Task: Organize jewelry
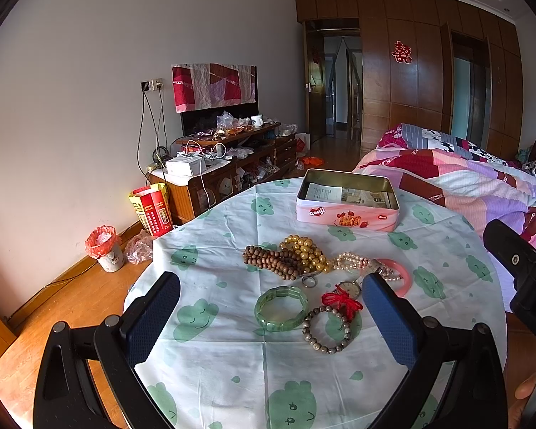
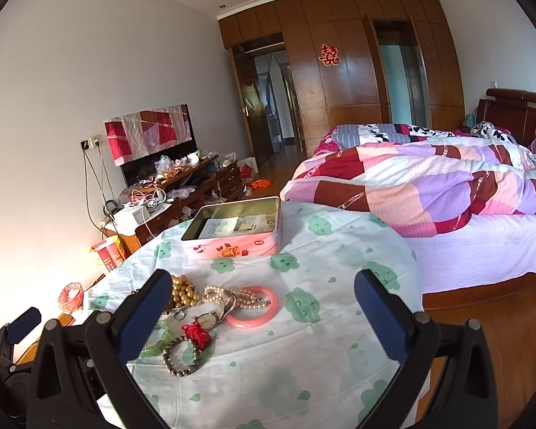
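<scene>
Jewelry lies heaped mid-counter: a green bangle nearest, a grey bead bracelet to its right, wooden beads, golden beads, pearls and a pink bangle farther back. The open pink tin waits at the far edge. Both the left tool and right tool hover spread wide, empty. Best start is probably the lone green bangle: pinch one wall of it, lift clear of the red knot, then carry it to the tin.

Cloth-covered bench carries an open pink tin at 12 o'clock, bead strands, green bangle, pink bangle mid-bench
</scene>
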Motion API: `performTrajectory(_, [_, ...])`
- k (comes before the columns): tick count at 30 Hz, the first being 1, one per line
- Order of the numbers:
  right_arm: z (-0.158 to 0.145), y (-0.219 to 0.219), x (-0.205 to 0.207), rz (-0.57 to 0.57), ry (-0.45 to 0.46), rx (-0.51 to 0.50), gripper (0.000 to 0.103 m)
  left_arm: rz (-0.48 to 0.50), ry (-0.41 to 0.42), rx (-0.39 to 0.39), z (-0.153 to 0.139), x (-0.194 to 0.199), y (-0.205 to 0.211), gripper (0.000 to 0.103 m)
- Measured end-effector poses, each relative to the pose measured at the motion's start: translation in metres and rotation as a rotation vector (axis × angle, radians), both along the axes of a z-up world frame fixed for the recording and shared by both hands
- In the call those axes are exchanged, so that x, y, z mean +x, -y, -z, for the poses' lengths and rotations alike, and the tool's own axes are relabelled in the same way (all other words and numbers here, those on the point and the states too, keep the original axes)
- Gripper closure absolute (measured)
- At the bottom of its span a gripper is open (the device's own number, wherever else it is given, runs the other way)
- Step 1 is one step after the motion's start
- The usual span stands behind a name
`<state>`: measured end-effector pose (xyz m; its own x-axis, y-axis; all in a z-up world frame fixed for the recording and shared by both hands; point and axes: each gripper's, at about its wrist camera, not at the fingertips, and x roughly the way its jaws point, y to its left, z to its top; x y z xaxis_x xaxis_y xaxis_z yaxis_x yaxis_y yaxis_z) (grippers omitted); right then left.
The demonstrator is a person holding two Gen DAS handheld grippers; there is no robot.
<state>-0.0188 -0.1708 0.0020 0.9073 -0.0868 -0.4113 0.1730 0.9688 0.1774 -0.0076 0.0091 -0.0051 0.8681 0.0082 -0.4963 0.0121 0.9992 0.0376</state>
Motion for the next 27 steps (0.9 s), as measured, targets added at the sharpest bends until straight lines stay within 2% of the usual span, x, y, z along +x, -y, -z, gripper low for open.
performTrajectory(15, [0.004, -0.003, 0.001, -0.002, -0.005, 0.0, 0.0, 0.029, -0.026, 0.011, 0.011, 0.008, 0.001, 0.001])
performTrajectory(23, [0.024, -0.008, 0.01, -0.012, -0.031, -0.022, 0.0, 0.053, -0.076, -0.01, 0.046, 0.027, -0.042, 0.001])
performTrajectory(27, [0.041, -0.006, 0.025, -0.017, -0.084, -0.013, 0.0, 0.042, -0.123, -0.037, 0.064, 0.045, -0.066, 0.001])
